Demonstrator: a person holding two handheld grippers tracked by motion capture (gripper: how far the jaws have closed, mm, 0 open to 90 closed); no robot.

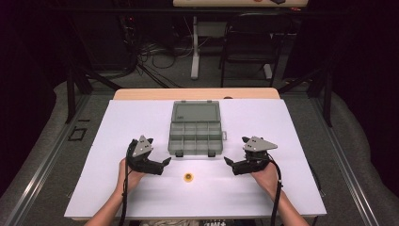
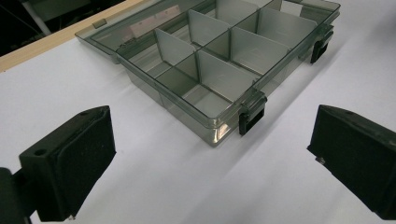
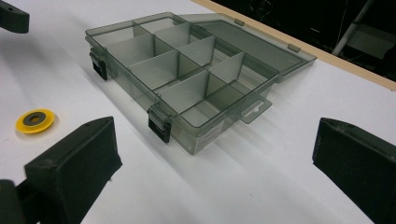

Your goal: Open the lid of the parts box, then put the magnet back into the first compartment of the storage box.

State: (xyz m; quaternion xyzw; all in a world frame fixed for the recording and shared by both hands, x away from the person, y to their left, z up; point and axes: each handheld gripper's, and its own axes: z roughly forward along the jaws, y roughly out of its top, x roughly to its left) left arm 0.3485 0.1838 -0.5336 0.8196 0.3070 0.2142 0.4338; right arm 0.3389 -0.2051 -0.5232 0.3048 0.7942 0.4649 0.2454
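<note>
A clear grey compartment box (image 1: 195,133) lies open at the middle of the white table, its lid folded back and its several compartments (image 2: 219,77) (image 3: 187,74) bare. A small yellow disc with a dark centre (image 1: 188,177) (image 3: 34,121) rests on the table in front of the box, between the two hands. My left gripper (image 1: 165,163) (image 2: 210,158) is held low at the box's front left, open, with nothing between its jaws. My right gripper (image 1: 229,162) (image 3: 212,163) is held at the box's front right, also open and holding nothing. The left gripper's tip (image 3: 13,17) shows at the right gripper view's top left.
The white sheet (image 1: 141,117) covers a wooden table whose far edge (image 1: 197,93) shows behind the box. Two black latches (image 1: 179,154) stick out from the box's front wall. Beyond the table stand a black chair (image 1: 251,40) and floor cables.
</note>
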